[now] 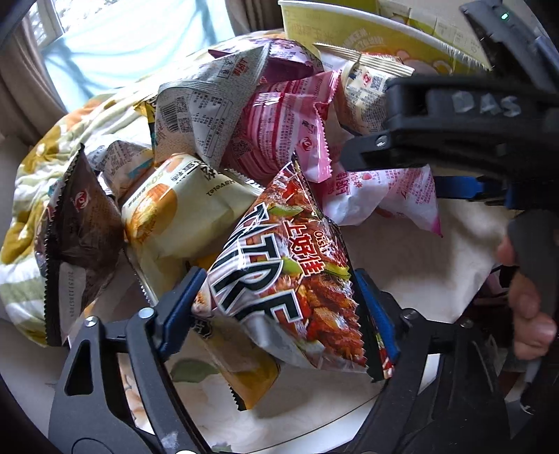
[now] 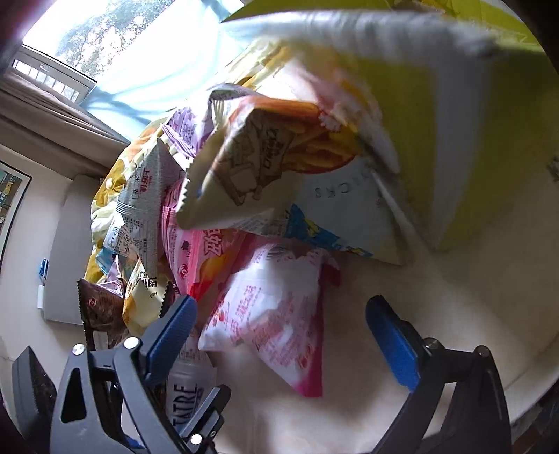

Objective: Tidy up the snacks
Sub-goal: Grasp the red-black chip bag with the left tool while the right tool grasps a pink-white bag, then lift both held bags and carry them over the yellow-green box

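A pile of snack bags lies on a white table [image 1: 419, 265]. My left gripper [image 1: 279, 307] is shut on a red and white bag printed "TATRE" [image 1: 290, 279], one blue pad on each side of it. That bag also shows at the lower left of the right wrist view [image 2: 187, 398]. My right gripper [image 2: 283, 331] is open, its fingers apart around a pink and white bag [image 2: 276, 314] without touching it. It also shows in the left wrist view [image 1: 450, 188], reaching in from the right above the same pink bag [image 1: 394, 195].
A yellow-green box [image 1: 367, 31] stands at the back right; it fills the upper right of the right wrist view [image 2: 471, 139]. A beige fries bag [image 2: 265, 164] leans against it. A brown bag [image 1: 77, 237] and a flowered cloth [image 1: 31, 195] lie at left.
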